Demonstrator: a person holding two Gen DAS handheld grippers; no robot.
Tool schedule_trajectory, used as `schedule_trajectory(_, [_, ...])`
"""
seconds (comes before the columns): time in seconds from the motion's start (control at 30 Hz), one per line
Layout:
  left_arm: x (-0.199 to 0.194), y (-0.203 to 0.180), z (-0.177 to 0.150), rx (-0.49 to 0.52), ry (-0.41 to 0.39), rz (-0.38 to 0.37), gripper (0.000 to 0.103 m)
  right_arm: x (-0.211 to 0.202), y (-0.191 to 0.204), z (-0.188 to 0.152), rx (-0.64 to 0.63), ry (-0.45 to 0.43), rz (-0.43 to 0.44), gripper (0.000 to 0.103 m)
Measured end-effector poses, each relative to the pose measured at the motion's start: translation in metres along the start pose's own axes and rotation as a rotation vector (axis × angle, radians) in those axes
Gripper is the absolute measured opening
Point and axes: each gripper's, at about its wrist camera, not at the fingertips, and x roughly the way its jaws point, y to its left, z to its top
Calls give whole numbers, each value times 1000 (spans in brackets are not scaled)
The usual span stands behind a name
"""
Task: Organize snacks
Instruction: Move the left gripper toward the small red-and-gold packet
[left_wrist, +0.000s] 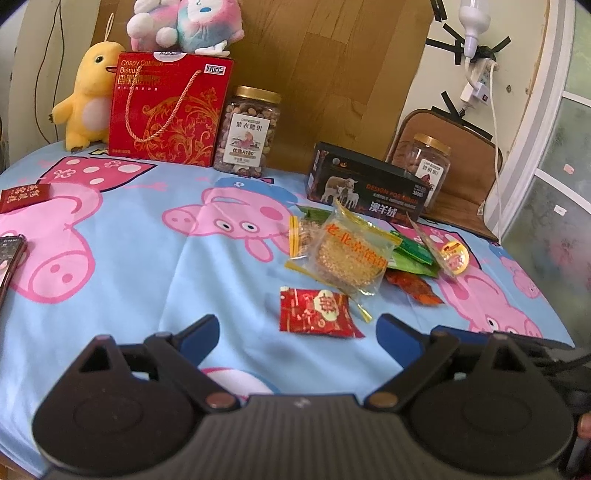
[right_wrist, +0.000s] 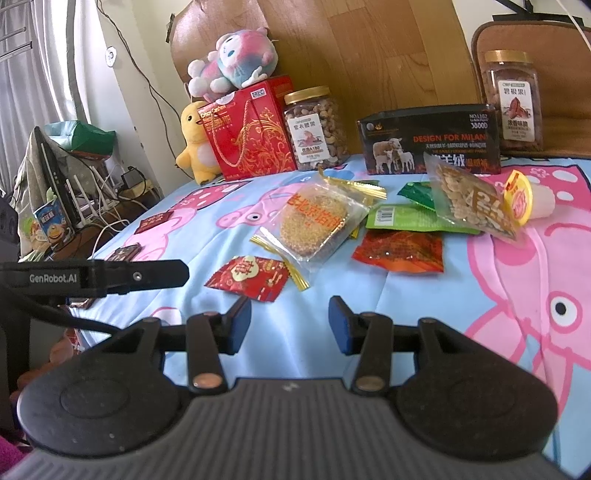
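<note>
Left view: my left gripper (left_wrist: 295, 328) hangs over the blue cartoon-pig cloth (left_wrist: 147, 295), jaws spread wide, nothing between them. The red packet (left_wrist: 317, 312) lies just past my tips at about 12 o'clock, a touch toward the right finger; it's flat, glossy, crinkled foil with its long axis running 9 to 3. Beyond it at 1 o'clock sits the pile: a clear cake bag (left_wrist: 347, 251) with gold edging, green packs (left_wrist: 413, 254), an orange pack (left_wrist: 413, 286).

Right view: my right gripper (right_wrist: 290, 321) is also released, blue pads apart over bare cloth. Here the red packet (right_wrist: 251, 277) lies at 11 o'clock, just beyond the left finger. The clear cake bag (right_wrist: 314, 225) is at 12, the orange pack (right_wrist: 400, 251) at 1, a seed bag (right_wrist: 469, 205) leaning on a jelly cup (right_wrist: 528, 199) farther at 2. Both hands are close; I judge the left better lined up on the packet.
</note>
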Motion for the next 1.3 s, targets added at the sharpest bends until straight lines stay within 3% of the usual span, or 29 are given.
schedule_trajectory(1.3, [0,-7,1,5,-5,-6,95,0,-1,0,2,1,3,49])
